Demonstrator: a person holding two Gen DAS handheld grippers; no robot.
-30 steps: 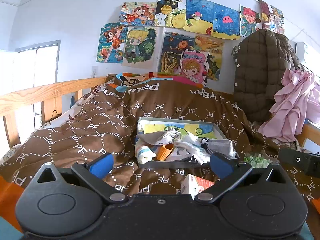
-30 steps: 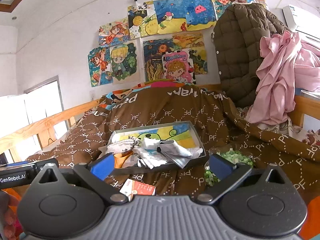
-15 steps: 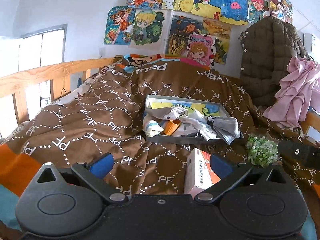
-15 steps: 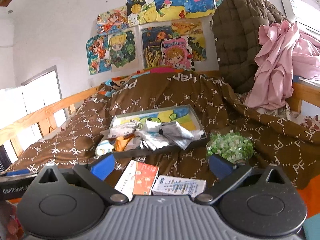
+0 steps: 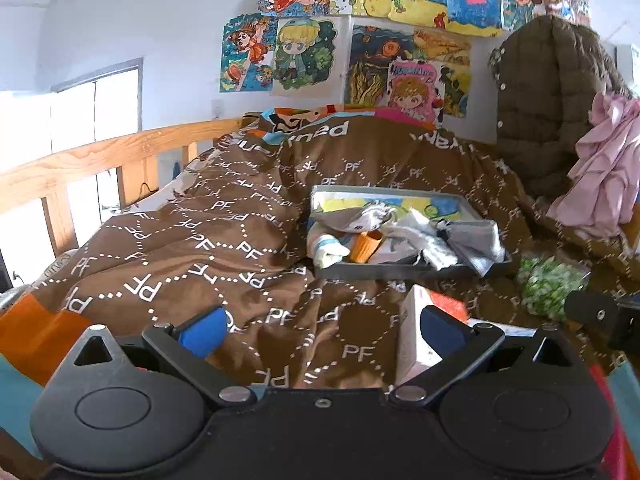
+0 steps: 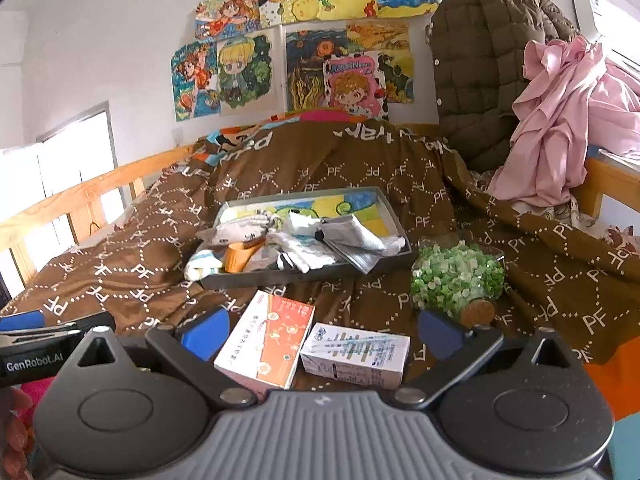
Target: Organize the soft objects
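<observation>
Both grippers hang low over a bed covered with a brown quilt [image 6: 360, 168] printed with white dotted letters. The left gripper [image 5: 320, 326] fills the bottom of its own view with its blue-padded jaws spread wide and nothing between them. The right gripper [image 6: 320, 326] sits the same way at the bottom of its view, jaws wide apart and empty. A shallow grey tray [image 6: 308, 274] rests on the quilt at the centre of the right view, and right of centre in the left view. Piled in the tray are the soft things: a heap of white and grey socks and cloths [image 6: 320, 240], with one pale rolled sock [image 6: 202, 266] hanging over the tray's near left corner. An orange cup [image 6: 238, 256] lies on its side among them, just beside that sock. Below the tray in the right view, two cardboard boxes lie flat on the quilt side by side: an orange and white box [image 6: 266, 334] and a white box with blue print [image 6: 356, 354], both seen between the right gripper's jaws. To the right of the tray lies a clear jar of green and white beads [image 6: 456, 276], tipped over with its cork lid toward the camera. Colourful drawings [image 6: 296, 52] cover the wall at the top of the frame, and a brown quilted coat [image 6: 480, 64] and pink cloth [image 6: 560, 120] hang at the upper right.
</observation>
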